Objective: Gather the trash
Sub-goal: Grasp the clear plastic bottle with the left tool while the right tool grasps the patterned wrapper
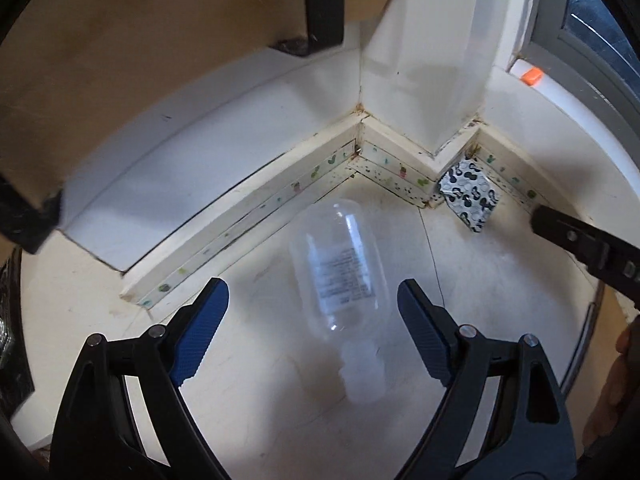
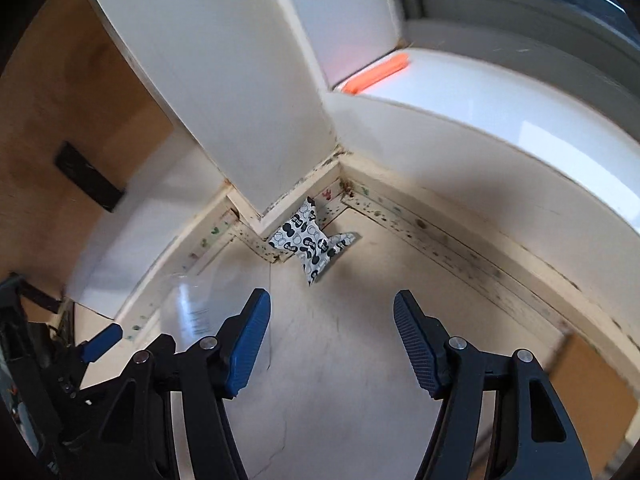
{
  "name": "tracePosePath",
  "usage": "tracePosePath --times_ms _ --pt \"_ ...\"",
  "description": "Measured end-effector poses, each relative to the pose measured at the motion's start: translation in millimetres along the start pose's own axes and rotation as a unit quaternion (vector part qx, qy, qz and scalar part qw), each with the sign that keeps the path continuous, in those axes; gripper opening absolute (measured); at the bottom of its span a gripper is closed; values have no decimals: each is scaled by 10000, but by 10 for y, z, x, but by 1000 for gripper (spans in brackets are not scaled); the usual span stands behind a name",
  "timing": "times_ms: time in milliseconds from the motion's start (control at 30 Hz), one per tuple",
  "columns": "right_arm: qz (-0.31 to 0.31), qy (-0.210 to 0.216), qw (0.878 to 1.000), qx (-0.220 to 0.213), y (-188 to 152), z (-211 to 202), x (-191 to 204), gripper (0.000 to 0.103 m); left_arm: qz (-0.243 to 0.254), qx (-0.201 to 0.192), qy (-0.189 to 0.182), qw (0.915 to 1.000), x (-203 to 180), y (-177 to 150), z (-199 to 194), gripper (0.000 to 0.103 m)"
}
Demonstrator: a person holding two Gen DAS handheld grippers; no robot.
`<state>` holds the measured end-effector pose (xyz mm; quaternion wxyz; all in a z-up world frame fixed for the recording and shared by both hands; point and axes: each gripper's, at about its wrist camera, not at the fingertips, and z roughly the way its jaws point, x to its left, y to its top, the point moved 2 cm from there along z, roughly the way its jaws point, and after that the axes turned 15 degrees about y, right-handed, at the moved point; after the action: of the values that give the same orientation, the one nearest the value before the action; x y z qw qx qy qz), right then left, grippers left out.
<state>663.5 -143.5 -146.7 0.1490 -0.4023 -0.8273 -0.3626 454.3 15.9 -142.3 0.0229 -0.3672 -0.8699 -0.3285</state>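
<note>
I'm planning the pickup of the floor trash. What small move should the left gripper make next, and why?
Probably lower the left gripper a little further and close on the clear plastic bottle. The bottle lies on its side on the floor between the open fingers, not yet touched. The right gripper, also open, faces the patterned wrapper at the wall corner.

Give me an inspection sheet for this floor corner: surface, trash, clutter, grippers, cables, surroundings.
Surface: pale floor, scuffed, a thin crack running across it.
Job's things: clear bottle lying on the floor, cap end toward the left gripper; black-and-white wrapper crumpled against the skirting at the pillar's foot.
Clutter: orange thing on the sill; too blurred to identify.
Grippers: left gripper open, bottle between its fingers, not gripped; right gripper open, empty, facing the wrapper.
Cables: nothing seen.
Surroundings: white pillar, speckled skirting, wooden panel, window frame.
</note>
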Motion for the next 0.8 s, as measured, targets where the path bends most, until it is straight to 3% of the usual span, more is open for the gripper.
tracePosePath --times_ms 100,467,567,800 --pt "-49 49 10000 32 70 246 -52 65 11 23 87 10000 -80 -4 92 84" --pt "84 265 9996 94 220 973 -276 65 -50 262 26 9996 -170 -26 348 66" --pt "21 314 9994 130 198 1120 -282 59 -86 382 -64 9992 -170 -36 419 58" --pt "-178 349 9992 51 171 1358 -188 50 -120 402 -160 9990 -185 -43 509 55"
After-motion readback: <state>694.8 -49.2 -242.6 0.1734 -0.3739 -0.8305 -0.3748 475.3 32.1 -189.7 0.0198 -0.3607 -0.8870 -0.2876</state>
